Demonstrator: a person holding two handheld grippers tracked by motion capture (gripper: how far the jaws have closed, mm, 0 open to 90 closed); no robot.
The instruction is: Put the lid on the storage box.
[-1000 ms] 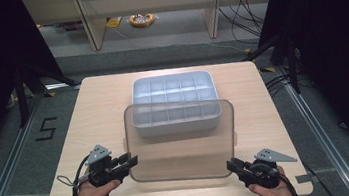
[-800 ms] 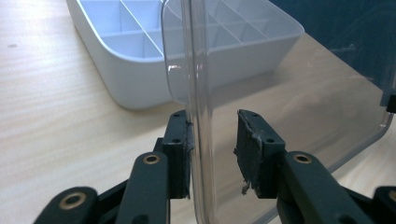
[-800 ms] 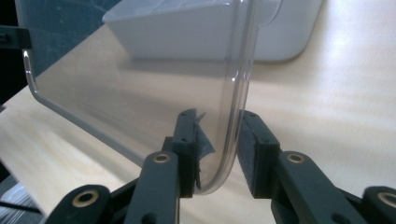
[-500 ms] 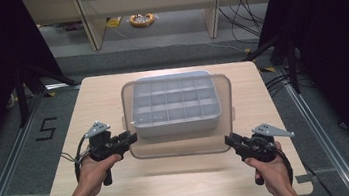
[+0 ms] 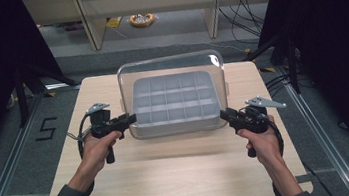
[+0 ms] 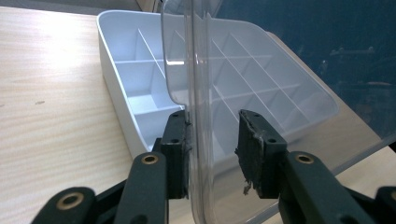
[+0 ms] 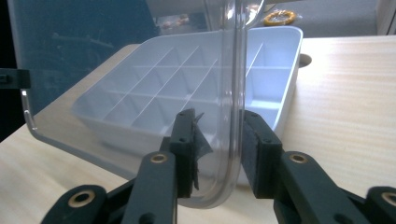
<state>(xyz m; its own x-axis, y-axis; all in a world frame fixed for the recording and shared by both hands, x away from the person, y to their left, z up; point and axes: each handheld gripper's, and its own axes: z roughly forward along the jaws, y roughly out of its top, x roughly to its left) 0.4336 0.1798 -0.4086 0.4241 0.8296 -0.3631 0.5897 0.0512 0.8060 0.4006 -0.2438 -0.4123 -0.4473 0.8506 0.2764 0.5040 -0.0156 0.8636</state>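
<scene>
A white tray [image 5: 175,123] with several compartments sits mid-table. A clear plastic lid [image 5: 169,67] stands tilted steeply over it, its top edge high and its low edge by the tray's near wall. My left gripper [image 5: 132,117] holds the lid's left rim and my right gripper [image 5: 223,114] holds its right rim. In the left gripper view the lid [image 6: 198,70] runs up between the jaws of the left gripper [image 6: 212,140], with the tray [image 6: 121,60] behind it. In the right gripper view the curved rim of the lid [image 7: 233,70] sits inside the right gripper [image 7: 217,144], in front of the tray [image 7: 280,70].
The wooden table [image 5: 172,179] has bare room on the near side and on both sides of the tray. Behind the table, a yellow coil [image 5: 141,19] lies on the floor under a shelf. Dark curtains flank both sides. A "5" mark [image 5: 45,129] is on the floor at left.
Both grippers moved away from the person, carrying the lid from flat at the near edge to over the tray. The lid tipped from nearly flat to steeply upright.
</scene>
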